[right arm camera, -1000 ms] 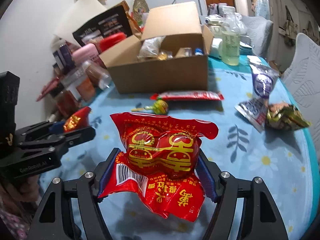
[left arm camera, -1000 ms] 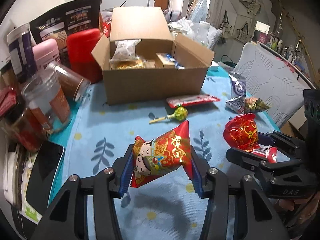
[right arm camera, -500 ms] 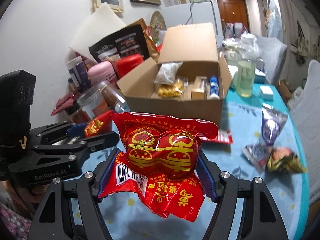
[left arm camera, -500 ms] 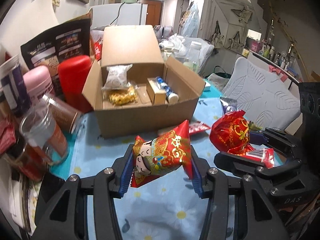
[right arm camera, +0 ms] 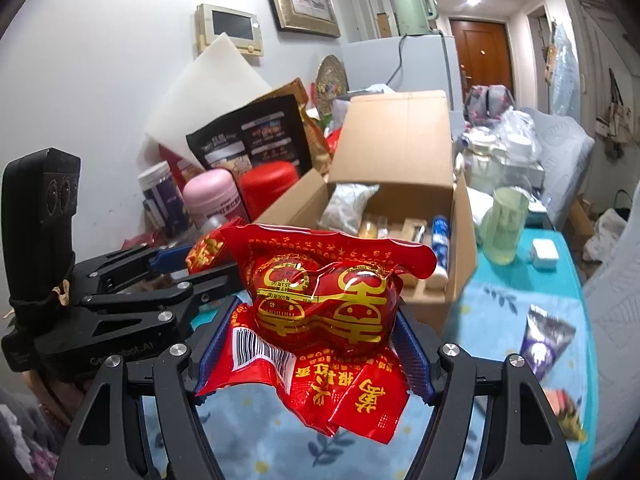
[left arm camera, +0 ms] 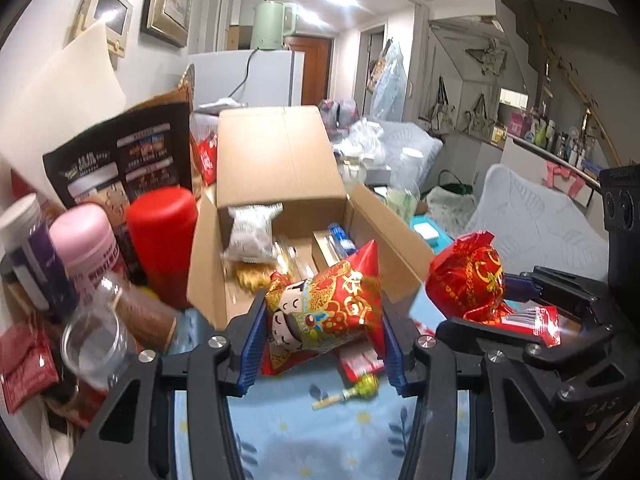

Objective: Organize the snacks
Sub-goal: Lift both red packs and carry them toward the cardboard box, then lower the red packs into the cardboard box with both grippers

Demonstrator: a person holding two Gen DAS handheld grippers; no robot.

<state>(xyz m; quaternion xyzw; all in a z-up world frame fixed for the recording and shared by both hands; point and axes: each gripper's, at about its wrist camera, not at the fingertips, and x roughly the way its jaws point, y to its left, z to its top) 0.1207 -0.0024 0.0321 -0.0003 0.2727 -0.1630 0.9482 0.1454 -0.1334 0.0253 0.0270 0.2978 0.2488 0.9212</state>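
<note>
My left gripper is shut on a red and gold candy pouch with a cartoon face, held in the air just in front of the open cardboard box. My right gripper is shut on a red snack bag with gold characters, held above the table beside the left gripper, near the box's front. The box holds a white packet, gold sweets and a blue tube. Each gripper shows in the other's view: the right one, the left one.
A lollipop and a red wrapper lie on the blue flowered tablecloth. Jars, a pink tub and a red canister crowd the left. A purple packet and a green cup are at the right.
Both grippers have risen and moved forward toward the box with their snacks still held. The box now looks closer and lower in both views.
</note>
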